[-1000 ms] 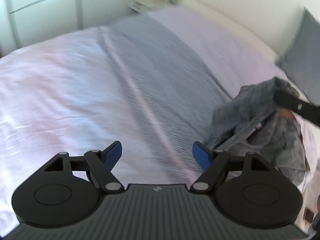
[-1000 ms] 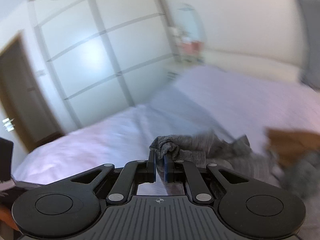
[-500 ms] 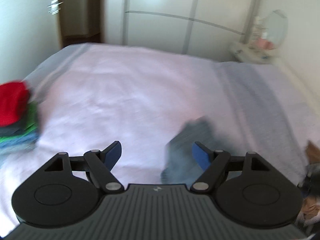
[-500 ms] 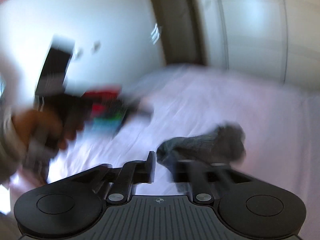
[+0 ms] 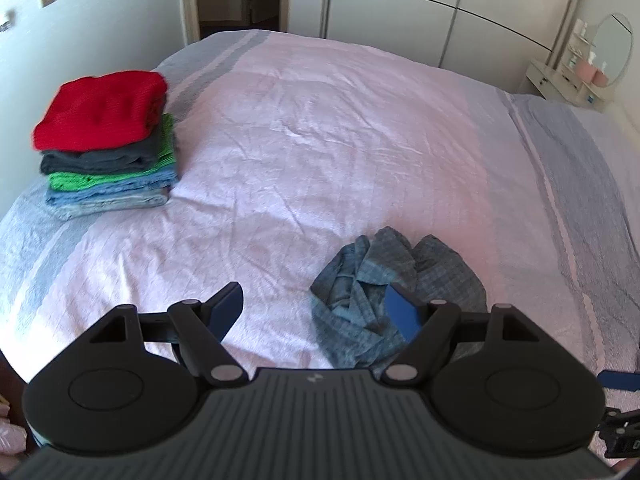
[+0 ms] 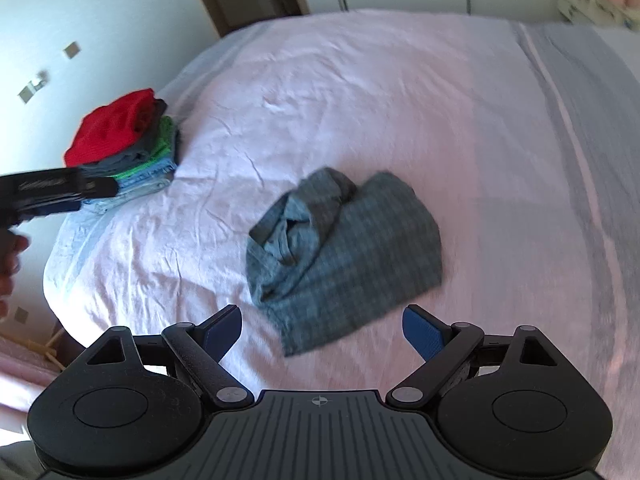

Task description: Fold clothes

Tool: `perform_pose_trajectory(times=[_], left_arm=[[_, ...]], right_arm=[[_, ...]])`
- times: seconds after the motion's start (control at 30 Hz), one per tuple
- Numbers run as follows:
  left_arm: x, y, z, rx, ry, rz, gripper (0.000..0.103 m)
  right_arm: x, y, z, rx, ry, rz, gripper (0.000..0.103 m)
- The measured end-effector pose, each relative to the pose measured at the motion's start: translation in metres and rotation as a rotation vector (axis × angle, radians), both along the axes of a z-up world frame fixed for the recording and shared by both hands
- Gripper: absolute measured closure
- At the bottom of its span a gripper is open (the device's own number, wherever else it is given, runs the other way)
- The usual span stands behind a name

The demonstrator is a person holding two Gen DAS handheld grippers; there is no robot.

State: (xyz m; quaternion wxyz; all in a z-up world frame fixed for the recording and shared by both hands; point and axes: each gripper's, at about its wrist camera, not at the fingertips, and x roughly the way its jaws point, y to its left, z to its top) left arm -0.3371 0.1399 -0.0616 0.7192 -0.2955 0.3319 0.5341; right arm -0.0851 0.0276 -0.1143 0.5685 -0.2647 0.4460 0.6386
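1. Left gripper (image 5: 314, 306): jaws spread wide, nothing between them. Hovers over the bed (image 5: 340, 128).
2. Right gripper (image 6: 322, 330): jaws spread wide, empty, above the near edge of the garment.
3. Garment (image 6: 344, 248): grey-blue checked cloth, crumpled in a heap on the bed, unfolded. In the left wrist view it lies (image 5: 394, 276) just past the left gripper's right finger, which overlaps it in the picture; contact can't be told.
4. Stack (image 5: 106, 144) of folded clothes sits at the bed's far-left corner, well apart from the garment: red on top, then dark grey, green, blue denim.
5. Right wrist view shows the left gripper's body at the left edge, in front of the stack (image 6: 124, 148), with part of a hand (image 6: 10, 264) below it.
6. Wardrobe (image 5: 440, 4) and a small vanity with a round mirror (image 5: 612, 50) stand beyond the bed.
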Motion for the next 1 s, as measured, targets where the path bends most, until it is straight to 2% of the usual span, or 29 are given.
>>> perform_pose_trajectory(times=[0.2,0.27,0.47,0.63,0.8,1.0], left_arm=[[-0.016,-0.037,-0.018,-0.042,0.022,0.055,0.028],[-0.015,-0.049,-0.021,-0.057,0.035,0.046,0.028],[-0.005,-0.093,-0.030,-0.095,0.058,0.040,0.028],[-0.003,-0.128,-0.038,-0.123,0.116,0.030,0.028],[-0.003,-0.156,-0.034,-0.109,0.154,0.027,0.027],[-0.001,-0.164,-0.027,-0.070,0.166,0.022,0.028]], right_arm=[[-0.009,-0.031,0.003,-0.041,-0.018,0.027,0.013],[-0.005,-0.047,0.001,-0.050,-0.011,0.018,0.013],[0.006,-0.083,-0.014,-0.119,0.004,-0.022,0.013],[0.003,-0.102,-0.033,-0.164,0.023,-0.008,0.013],[-0.007,-0.116,-0.046,-0.188,0.038,0.027,0.013],[-0.008,-0.117,-0.043,-0.164,0.022,0.043,0.013]])
